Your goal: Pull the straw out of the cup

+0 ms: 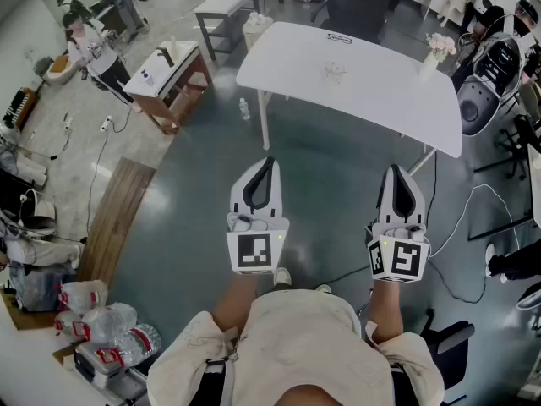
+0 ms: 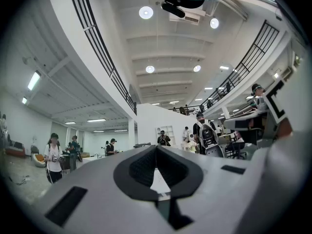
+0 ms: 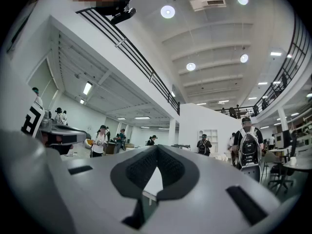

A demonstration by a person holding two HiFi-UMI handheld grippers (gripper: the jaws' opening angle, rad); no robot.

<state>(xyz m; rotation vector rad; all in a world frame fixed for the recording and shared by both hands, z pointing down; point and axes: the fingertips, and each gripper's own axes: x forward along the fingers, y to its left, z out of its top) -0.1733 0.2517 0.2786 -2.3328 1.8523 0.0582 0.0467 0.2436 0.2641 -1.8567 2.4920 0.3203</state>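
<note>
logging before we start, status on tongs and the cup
Left tongs shut, empty. Right tongs shut, empty. Cup and straw not made out; faint small thing mid white table, too small to tell. Only floor between tongs and table.

Head view: from above, steeply down. Gripper views: low, side by side, facing forward; all share the far white table point(image 1: 355, 83).

**Both grippers held forward, jaws closed**

The person holds the left gripper point(image 1: 268, 166) and the right gripper point(image 1: 397, 172) side by side in front of the body, well apart. Both point away towards the far side, roughly level. Each gripper's jaws meet at the tips. The left forearm point(image 1: 232, 301) and right forearm point(image 1: 385, 315) reach forward.
</note>
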